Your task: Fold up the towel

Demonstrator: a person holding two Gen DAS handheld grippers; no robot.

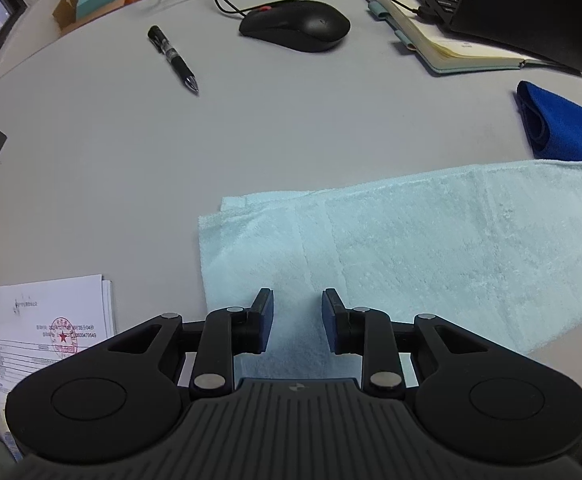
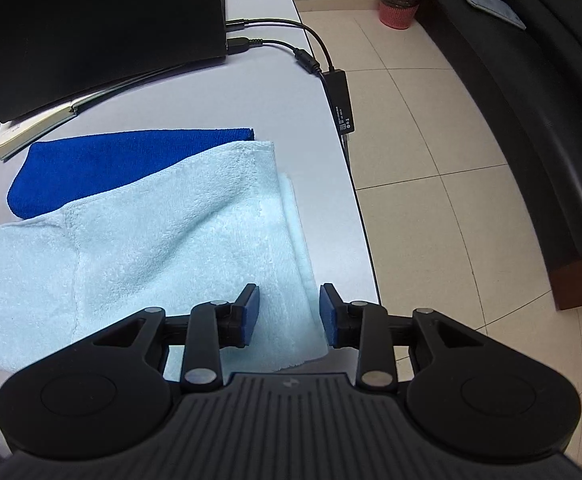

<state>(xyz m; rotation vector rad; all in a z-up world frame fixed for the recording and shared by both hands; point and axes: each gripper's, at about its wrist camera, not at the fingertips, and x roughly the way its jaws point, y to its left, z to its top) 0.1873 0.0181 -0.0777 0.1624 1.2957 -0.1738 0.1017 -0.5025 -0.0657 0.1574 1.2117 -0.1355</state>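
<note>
The left gripper point(image 1: 297, 312) and right gripper point(image 2: 289, 308) both hover with fingers apart, gripping nothing, over the pale towel point(image 1: 411, 248) lying folded lengthwise on the grey desk point(image 1: 171, 168) (a blue cloth point(image 2: 103, 164) lies beyond).

This was an office. A grey desk point(image 1: 91, 140) carried working things: a black mouse point(image 1: 295, 24) and a pen point(image 1: 173, 58) toward its far edge, an open notebook point(image 1: 431, 28) tucked under a black laptop point(image 2: 91, 20) at the far right corner, and stamped printed papers point(image 1: 47, 328) at the near left edge. A power adapter point(image 2: 341, 100) hung over the desk's right edge. Past it lay a beige tiled floor point(image 2: 431, 160), with a pink wastebasket point(image 2: 399, 4) and a black sofa point(image 2: 531, 80) along the wall.
</note>
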